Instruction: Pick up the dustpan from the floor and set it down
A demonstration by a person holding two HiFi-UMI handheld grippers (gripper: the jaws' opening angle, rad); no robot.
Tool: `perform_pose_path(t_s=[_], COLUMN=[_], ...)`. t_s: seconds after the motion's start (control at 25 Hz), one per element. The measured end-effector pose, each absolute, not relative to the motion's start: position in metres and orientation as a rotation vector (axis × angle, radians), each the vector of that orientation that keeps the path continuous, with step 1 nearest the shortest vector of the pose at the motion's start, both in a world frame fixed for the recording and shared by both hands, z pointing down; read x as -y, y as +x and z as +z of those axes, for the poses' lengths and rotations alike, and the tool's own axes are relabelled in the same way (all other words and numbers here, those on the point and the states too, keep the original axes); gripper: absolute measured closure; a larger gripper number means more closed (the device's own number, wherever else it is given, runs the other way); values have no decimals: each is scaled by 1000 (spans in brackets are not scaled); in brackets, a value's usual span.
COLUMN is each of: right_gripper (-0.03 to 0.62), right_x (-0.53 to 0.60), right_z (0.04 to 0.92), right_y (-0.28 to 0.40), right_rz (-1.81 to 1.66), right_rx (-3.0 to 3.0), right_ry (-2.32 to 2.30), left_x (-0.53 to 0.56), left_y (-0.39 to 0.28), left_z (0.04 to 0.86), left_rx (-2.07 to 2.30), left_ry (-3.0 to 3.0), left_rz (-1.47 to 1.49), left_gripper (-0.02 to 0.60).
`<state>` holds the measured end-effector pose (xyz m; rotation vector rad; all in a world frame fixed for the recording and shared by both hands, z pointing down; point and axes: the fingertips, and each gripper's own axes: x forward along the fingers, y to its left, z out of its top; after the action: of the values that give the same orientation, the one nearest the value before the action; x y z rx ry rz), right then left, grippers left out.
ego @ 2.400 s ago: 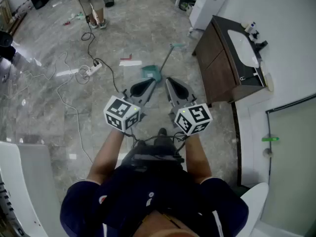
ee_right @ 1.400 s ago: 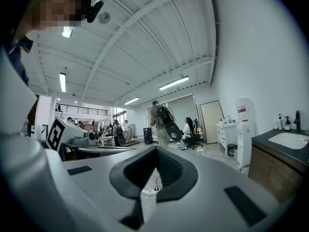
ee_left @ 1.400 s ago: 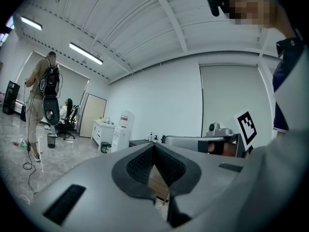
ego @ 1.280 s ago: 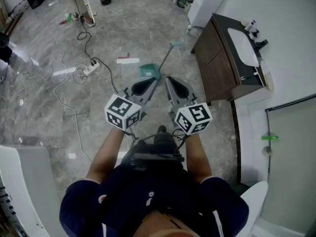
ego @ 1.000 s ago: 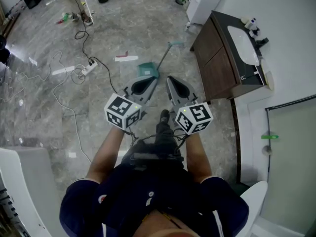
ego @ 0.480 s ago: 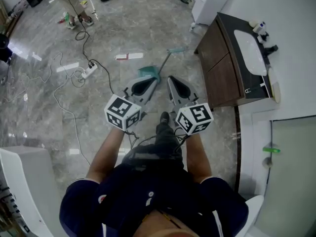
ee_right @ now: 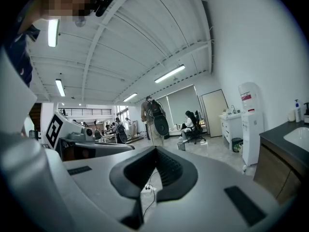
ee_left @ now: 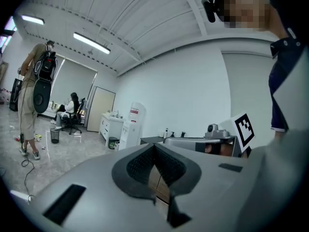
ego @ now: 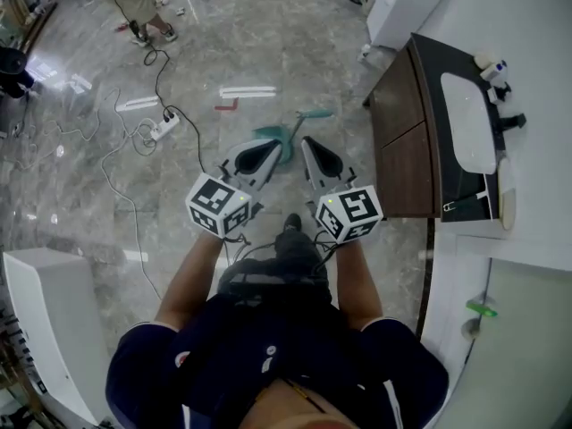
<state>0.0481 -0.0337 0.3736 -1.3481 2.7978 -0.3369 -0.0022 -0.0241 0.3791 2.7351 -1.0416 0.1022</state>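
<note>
The dustpan (ego: 269, 133) lies on the grey marble floor (ego: 268, 52) a little above the middle of the head view. It is teal, and its long handle (ego: 308, 113) slants up and to the right. The pan's lower edge is partly covered by the tip of the left claw (ego: 268, 150), which is held out above it; whether the two touch cannot be told from here.

The right claw (ego: 313, 148) is held just beside the left one, its tip near the pan but not over it.

In the left gripper view, the left claw's dark pads (ee_left: 138, 166) meet at the tip with nothing between them. In the right gripper view, the right claw's pads (ee_right: 136, 171) are likewise pressed together and empty. Both claws point roughly level across the room.

At the right of the head view stands a dark counter (ego: 433, 88) with a white basin (ego: 471, 123). A power strip (ego: 164, 130) with trailing cable lies left of the dustpan, well apart from it. A person (ego: 147, 12) stands at the upper left.
</note>
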Motion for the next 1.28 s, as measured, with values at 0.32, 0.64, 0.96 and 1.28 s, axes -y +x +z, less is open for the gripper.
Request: perform_pose_path(t_s=[0.32, 0.64, 0.96, 1.28], right_gripper=[588, 588, 588, 588], right_x=[105, 146, 164, 168], right_z=[366, 352, 339, 332], right_y=[81, 90, 89, 87], right_rz=[-358, -309, -256, -220], right_rx=[-2844, -2823, -2740, -2641], right_ry=[-1245, -1284, -1478, -1658], left_x=[88, 131, 160, 170], left_y=[31, 40, 42, 41], left_z=[367, 358, 351, 349], left_rx=[1126, 1093, 926, 735], left_ry=[2703, 2735, 2815, 2871], left_rz=[131, 133, 133, 125], left_gripper=[569, 569, 569, 569])
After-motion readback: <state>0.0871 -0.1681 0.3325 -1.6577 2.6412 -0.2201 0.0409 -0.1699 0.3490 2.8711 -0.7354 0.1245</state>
